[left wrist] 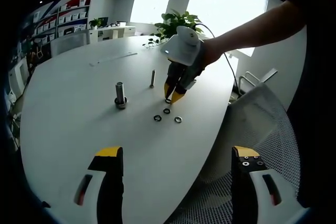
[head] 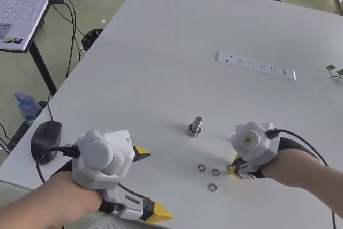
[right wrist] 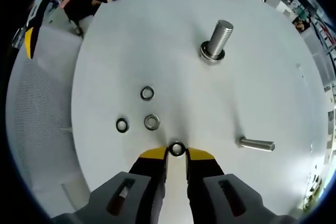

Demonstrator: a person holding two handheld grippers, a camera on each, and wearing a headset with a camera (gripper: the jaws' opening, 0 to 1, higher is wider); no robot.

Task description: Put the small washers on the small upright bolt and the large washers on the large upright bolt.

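- Pinching a washer [right wrist: 177, 149] at the very tips of the right tongs [right wrist: 177, 153], nearly closed, low on the worktop [right wrist: 252, 87], between the three loose washers [right wrist: 151, 121] and the small bolt [right wrist: 257, 144].
- Holding the left tongs [left wrist: 177, 153] wide apart and empty, back by the near edge of the worktop.
- Risking a slip on the lift: a thin ring gripped by its rim only, likely to flip out, drop and roll.
- Hard to judge its size from here, so it could end up on the wrong post; worth checking against the large bolt [right wrist: 215, 40], well apart from the tongs, before committing.
- Could tip the slim small bolt by arriving off-centre or too low, since nothing visible braces it.
- Could scatter the loose washers by swinging back across them.
- Could jam the ring on the threads by lowering it tilted.
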